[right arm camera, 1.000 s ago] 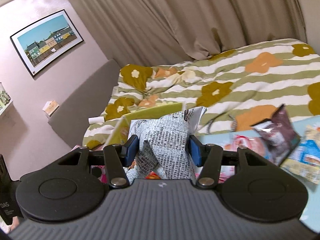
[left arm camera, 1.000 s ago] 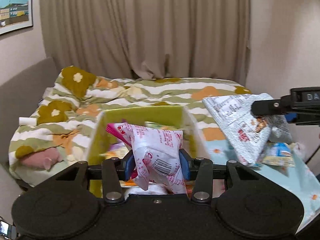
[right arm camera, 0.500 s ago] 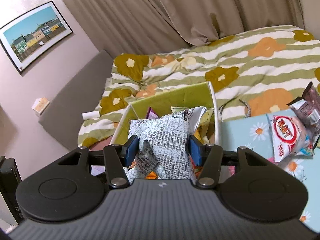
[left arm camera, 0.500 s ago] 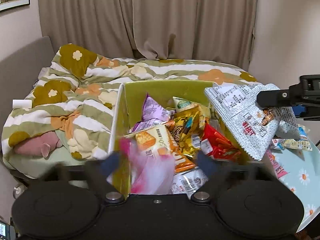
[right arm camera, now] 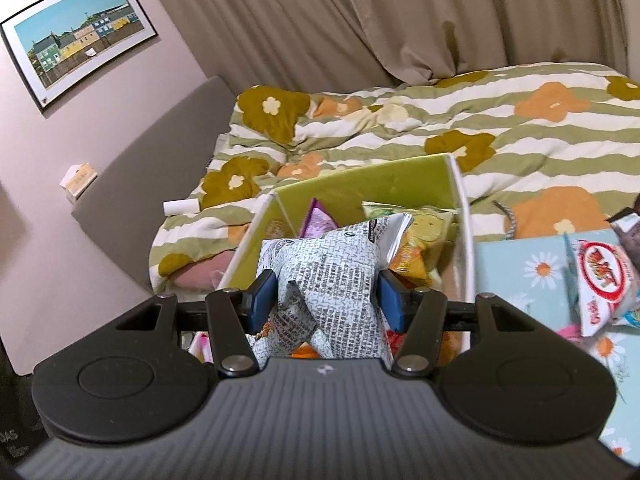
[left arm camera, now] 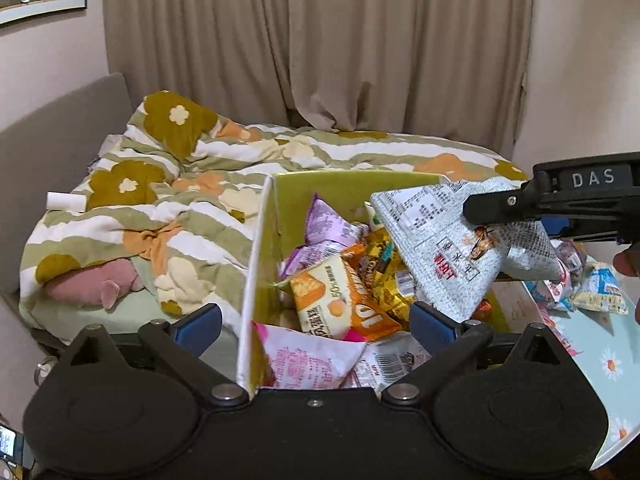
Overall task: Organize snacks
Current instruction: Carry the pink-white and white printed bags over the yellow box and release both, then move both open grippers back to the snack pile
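The left gripper is shown with its blue pads spread wide and nothing between them, poised over the near end of the green bin. A pink-and-white packet lies directly beneath the gap, on top of the other snacks; the spread pads are judged consistent with a release into the bin. An orange cracker pack and a purple packet are seen heaped loosely inside, with no particular order.

The right gripper is clamped on a newsprint-patterned bag, which is pinched at its middle so that both ends hang free. In the left wrist view, the same bag is held above the bin's right rim, presumably so that it falls inside once let go.

More packets, among them a red-and-white pack, are left on the daisy-print tablecloth just beside the bin, so the sorting is judged unfinished. The bin is set at the table edge beside a bed with a floral duvet.
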A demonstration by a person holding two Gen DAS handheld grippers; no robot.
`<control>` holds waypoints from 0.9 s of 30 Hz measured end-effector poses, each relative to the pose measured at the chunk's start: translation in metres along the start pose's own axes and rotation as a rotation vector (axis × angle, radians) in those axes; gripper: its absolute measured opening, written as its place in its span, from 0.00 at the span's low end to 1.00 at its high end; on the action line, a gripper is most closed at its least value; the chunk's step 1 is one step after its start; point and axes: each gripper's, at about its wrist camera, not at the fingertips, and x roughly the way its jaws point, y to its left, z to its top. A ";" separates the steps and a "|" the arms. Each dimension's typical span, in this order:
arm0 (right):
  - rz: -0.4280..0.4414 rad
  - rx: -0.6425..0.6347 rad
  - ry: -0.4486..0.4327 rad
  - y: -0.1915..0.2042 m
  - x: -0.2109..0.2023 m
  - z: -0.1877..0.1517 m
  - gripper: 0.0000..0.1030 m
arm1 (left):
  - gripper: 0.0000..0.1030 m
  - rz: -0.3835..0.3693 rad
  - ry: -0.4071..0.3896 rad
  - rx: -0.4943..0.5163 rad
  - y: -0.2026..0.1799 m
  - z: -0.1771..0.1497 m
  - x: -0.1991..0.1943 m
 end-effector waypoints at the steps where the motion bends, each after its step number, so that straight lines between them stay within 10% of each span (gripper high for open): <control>1: 0.004 -0.005 0.005 0.002 0.001 0.000 0.68 | 0.99 0.007 0.002 -0.005 0.001 0.001 0.000; 9: 0.031 -0.019 0.058 0.005 0.022 -0.003 0.72 | 0.99 0.025 0.022 -0.067 0.013 0.000 0.004; 12: 0.049 -0.003 0.062 0.001 0.028 -0.006 1.00 | 0.99 0.019 0.031 -0.068 0.012 -0.002 0.006; 27: 0.013 -0.046 -0.038 -0.001 0.004 -0.016 1.00 | 0.99 0.008 0.032 -0.049 0.002 -0.002 -0.003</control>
